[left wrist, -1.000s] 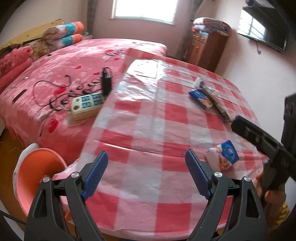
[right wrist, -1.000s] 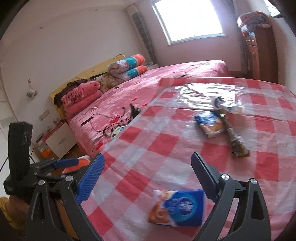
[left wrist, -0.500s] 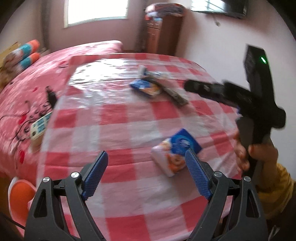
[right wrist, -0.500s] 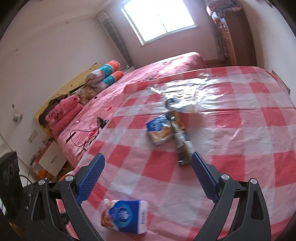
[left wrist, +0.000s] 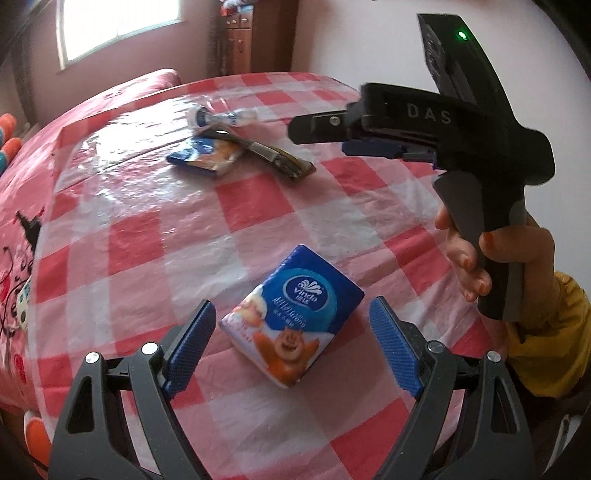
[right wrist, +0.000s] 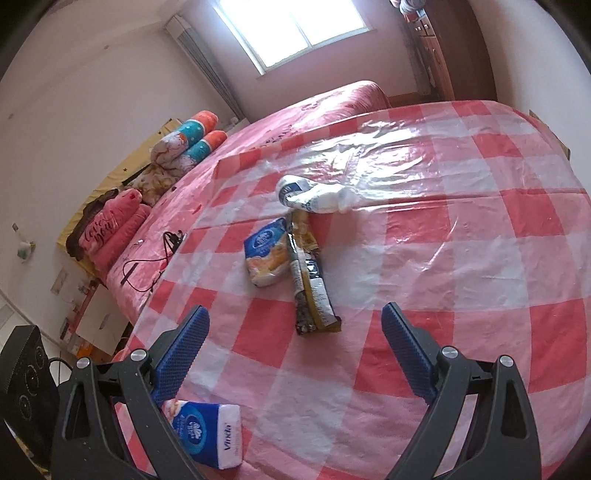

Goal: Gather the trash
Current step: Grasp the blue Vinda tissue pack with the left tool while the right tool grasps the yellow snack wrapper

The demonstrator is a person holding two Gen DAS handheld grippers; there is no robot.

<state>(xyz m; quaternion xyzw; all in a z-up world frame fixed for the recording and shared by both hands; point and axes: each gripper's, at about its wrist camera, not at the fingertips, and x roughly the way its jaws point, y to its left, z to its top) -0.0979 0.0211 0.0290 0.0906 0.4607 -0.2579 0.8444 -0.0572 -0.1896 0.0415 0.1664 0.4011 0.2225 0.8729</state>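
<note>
Left wrist view: the left hand-held gripper points down at a worktop covered by a red-and-white checked plastic cloth. Its jaws stand wide, and the blue pads touch nothing. Between them, lying flat on the cloth, sits a blue tissue pack with a cartoon bear printed on it; there is a clear gap on each side. Farther away, near the far left of the worktop, lie three more pieces of trash close together: a second tissue pack, a long dark snack wrapper just right of it, and a crumpled white wrapper behind both. At the right, a hand in a yellow sleeve holds the right hand-held gripper above the cloth, pointing left toward the far trash. A pink bed lies along the left edge.

Right wrist view: the right hand-held gripper has its jaws wide apart with nothing between them but checked cloth. Just beyond the pads lies the long dark snack wrapper, with the second tissue pack touching its left side and the crumpled white wrapper at its far end. The blue tissue pack lies near the bottom left, partly behind the left finger. The pink bed with rolled pillows fills the far left, under a bright window.
</note>
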